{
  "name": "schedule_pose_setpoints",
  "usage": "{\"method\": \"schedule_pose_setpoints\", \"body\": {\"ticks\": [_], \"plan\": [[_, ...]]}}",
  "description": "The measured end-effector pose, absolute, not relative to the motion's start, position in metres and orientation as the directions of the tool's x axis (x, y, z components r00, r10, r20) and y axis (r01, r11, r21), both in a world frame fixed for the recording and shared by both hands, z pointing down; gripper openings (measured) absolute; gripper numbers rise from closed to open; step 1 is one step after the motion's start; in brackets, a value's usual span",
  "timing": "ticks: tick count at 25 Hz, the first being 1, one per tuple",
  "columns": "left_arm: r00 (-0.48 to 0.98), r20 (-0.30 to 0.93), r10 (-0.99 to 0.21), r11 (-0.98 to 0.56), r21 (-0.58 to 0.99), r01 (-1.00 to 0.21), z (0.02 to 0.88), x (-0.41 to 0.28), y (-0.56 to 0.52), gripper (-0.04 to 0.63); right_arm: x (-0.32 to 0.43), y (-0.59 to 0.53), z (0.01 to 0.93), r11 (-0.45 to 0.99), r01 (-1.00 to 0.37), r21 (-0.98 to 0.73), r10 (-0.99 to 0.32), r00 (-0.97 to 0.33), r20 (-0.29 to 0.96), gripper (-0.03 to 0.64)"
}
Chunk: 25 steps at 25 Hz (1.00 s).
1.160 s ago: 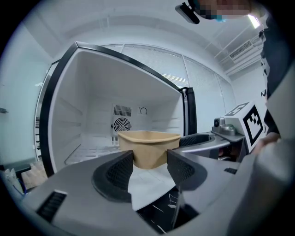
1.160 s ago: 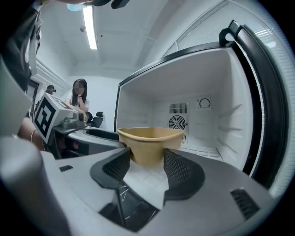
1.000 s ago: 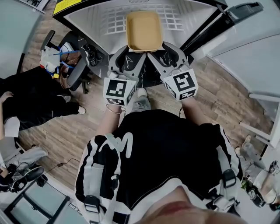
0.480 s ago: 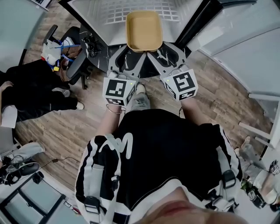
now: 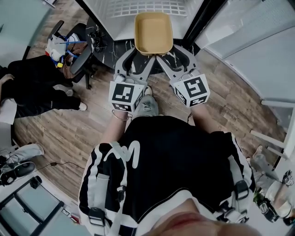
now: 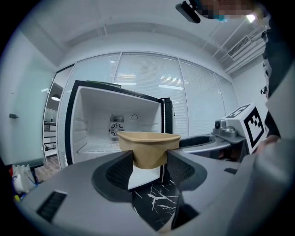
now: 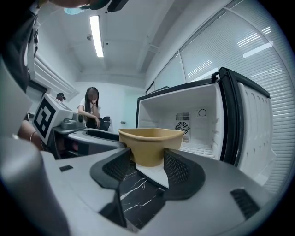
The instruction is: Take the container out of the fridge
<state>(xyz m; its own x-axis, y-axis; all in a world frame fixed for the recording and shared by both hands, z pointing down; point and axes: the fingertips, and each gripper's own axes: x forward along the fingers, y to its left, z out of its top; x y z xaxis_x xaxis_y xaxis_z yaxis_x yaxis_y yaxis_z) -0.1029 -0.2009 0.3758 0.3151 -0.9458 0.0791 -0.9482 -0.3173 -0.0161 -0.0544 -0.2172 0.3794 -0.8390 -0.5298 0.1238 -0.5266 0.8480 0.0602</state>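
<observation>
A tan, empty, rounded-rectangular container (image 5: 153,32) hangs in the air in front of the open fridge (image 5: 147,7), outside its white interior. My left gripper (image 5: 139,55) is shut on the container's near left side, and my right gripper (image 5: 167,54) is shut on its near right side. In the left gripper view the container (image 6: 148,147) sits pinched between the jaws of the left gripper (image 6: 150,163), with the empty fridge (image 6: 115,124) behind it. The right gripper view shows the same container (image 7: 150,143) clamped by the right gripper (image 7: 148,161), the fridge (image 7: 198,124) beyond it.
The open fridge door (image 5: 249,37) stands at the right. A black marbled slab (image 5: 113,46) lies below the fridge. An office chair with bags (image 5: 69,46) and a seated person in black (image 5: 27,92) are at the left. Another person (image 7: 90,108) sits at a desk.
The fridge has slid toward the top edge of the head view while the container stays held by both grippers, so the container now sits farther out from the fridge opening.
</observation>
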Motion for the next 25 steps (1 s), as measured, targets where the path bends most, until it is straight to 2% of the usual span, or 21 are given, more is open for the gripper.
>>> {"method": "schedule_pose_setpoints", "body": {"ticks": [25], "plan": [[0.244,0.048,-0.968,-0.245,-0.01,-0.969,0.369,-0.051,-0.108,0.235,-0.003,-0.128,0.373,0.882,-0.466,0.065,-0.471,-0.876,0.103,0.23]]}}
